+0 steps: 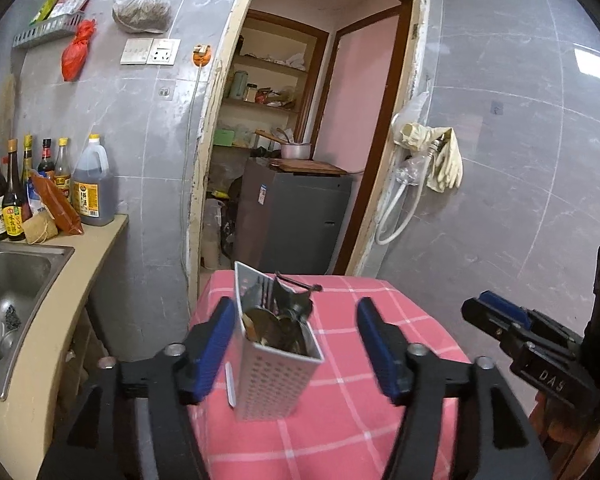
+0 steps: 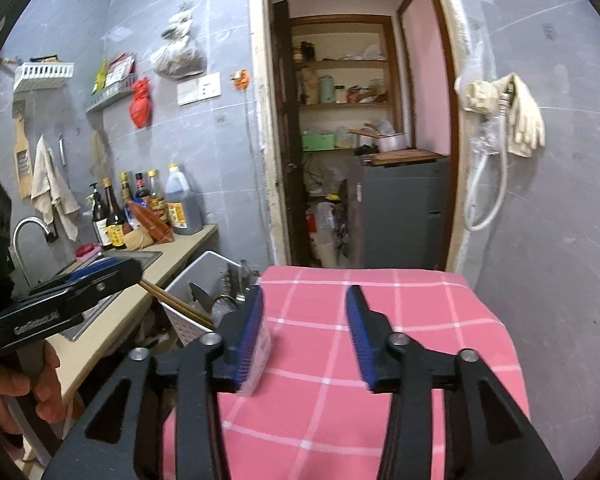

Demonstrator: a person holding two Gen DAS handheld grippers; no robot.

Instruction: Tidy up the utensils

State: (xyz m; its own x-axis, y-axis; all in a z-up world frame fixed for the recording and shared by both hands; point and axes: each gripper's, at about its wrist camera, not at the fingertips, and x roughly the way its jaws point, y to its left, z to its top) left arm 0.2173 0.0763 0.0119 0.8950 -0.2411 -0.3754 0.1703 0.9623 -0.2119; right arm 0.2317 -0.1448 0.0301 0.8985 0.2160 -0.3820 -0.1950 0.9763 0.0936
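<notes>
A perforated metal utensil holder stands on the pink checked tablecloth, with spoons and other utensils inside. My left gripper is open around it; the holder sits close to the left pad, and the right pad is well clear. In the right wrist view the holder stands at the table's left edge, with brown chopsticks slanting across it by the left gripper. My right gripper is open over bare cloth, also seen side-on as the right gripper.
A steel sink and a counter with sauce bottles lie to the left. Beyond the table an open doorway shows a grey cabinet and shelves. Gloves and a hose hang on the right wall. A hand holds the left gripper.
</notes>
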